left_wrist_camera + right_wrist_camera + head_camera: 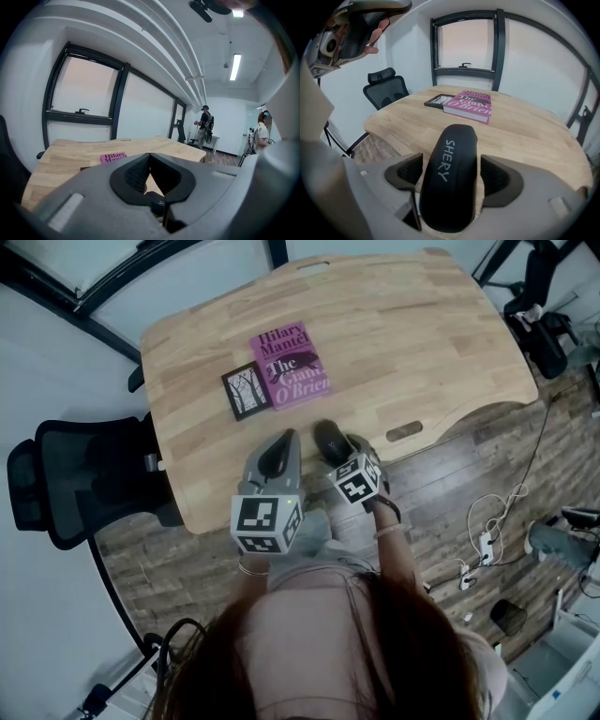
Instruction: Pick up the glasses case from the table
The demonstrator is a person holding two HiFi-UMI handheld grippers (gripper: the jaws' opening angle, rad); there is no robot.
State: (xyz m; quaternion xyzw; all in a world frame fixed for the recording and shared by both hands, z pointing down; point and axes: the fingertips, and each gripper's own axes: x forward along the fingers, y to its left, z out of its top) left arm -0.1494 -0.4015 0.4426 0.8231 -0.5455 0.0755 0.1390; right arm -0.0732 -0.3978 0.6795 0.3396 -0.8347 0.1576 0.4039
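The black glasses case (330,440) with white lettering lies on the wooden table (403,334) near its front edge. In the right gripper view the case (450,173) runs lengthwise between the jaws. My right gripper (337,448) straddles it and is open (451,171); a thin gap shows between each pad and the case. My left gripper (281,451) hovers just left of the case, shut (149,157), with its pads meeting at the tip and nothing held. It also appears high at the left of the right gripper view, as the left gripper (351,28).
A pink book (289,367) and a small black-framed card (247,390) lie mid-table beyond the case. A black office chair (66,479) stands left of the table. Cables and a power strip (486,542) lie on the floor at right. Two people (205,124) stand far off.
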